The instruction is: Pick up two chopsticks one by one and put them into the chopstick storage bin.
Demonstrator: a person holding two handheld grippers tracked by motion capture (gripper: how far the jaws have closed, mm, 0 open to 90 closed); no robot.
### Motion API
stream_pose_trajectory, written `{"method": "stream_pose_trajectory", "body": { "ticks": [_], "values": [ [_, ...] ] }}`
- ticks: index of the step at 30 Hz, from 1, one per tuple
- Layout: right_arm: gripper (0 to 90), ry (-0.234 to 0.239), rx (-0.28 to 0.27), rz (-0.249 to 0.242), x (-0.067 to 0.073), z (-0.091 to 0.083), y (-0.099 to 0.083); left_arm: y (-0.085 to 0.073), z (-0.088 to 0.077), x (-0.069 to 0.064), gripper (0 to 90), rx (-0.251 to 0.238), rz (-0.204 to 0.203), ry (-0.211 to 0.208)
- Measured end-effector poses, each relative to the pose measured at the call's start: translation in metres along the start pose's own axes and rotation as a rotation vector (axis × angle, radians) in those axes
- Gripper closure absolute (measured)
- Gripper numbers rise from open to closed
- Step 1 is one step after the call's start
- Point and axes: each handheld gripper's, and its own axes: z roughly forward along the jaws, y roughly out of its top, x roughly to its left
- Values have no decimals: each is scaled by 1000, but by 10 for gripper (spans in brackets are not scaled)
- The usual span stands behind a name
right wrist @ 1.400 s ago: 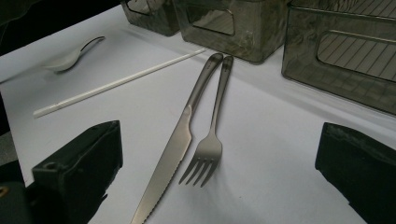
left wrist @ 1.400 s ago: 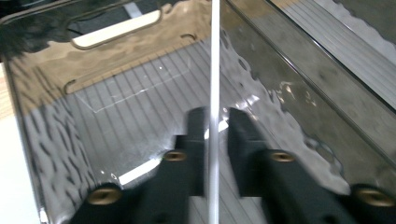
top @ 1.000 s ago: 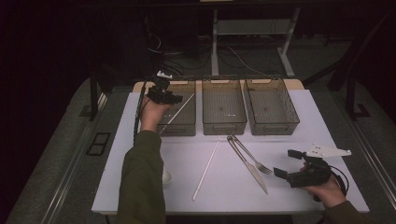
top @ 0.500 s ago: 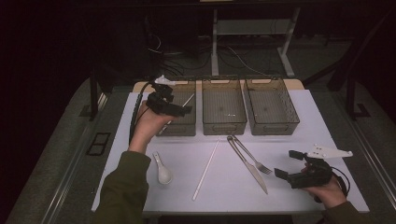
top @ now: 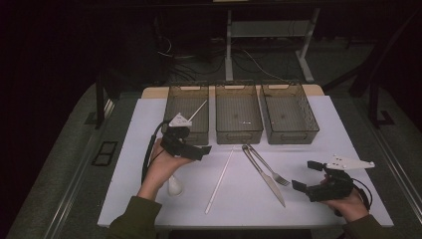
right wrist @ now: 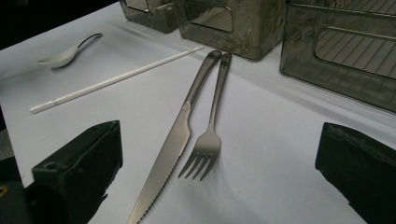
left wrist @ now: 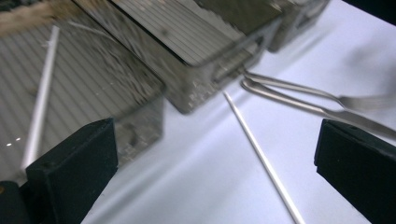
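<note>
left gripper (top: 199, 151) sits just in front of the left bin (top: 187, 112), jaws spread wide and just opened further, nothing between them; one white chopstick (top: 197, 109) lies slanted inside that bin; second chopstick (top: 220, 180) lies on the table (top: 318, 124) below the middle bin (top: 238, 112); right gripper (top: 306, 175) rests at the table's right front, jaws spread, empty; knife (right wrist: 164, 160) and fork (right wrist: 208, 137) lie side by side ahead of it; white spoon (right wrist: 65, 51) by the left hand.

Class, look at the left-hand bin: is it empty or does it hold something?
Not empty. A white chopstick lies slanted inside the left bin; nothing else shows in it.
</note>
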Motion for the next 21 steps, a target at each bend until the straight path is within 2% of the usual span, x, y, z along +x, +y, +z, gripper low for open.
{"method": "stream_pose_trajectory", "body": {
  "ticks": [6, 10, 11, 14, 16, 19, 21],
  "values": [
    [10, -1, 0, -16, 0, 5, -2, -24, 7, -21, 0, 35, 31, -29],
    [10, 3, 13, -29, 1, 11, -2, -36, 8, -36, 0, 55, 61, -38],
    [10, 5, 15, -34, 2, 11, -2, -39, 9, -40, 19, 51, 59, -44],
    [10, 3, 20, -41, 2, 11, -2, -47, 10, -53, 96, 70, 80, -61],
    [10, 1, 17, -40, 2, 11, -2, -52, 13, -60, 185, 89, 88, -71],
    [10, -4, 19, -40, 3, 11, -3, -58, 16, -65, 340, 113, 81, -90],
    [10, -4, 20, -44, 3, 11, -3, -61, 19, -68, 446, 129, 63, -106]
  ]
}}
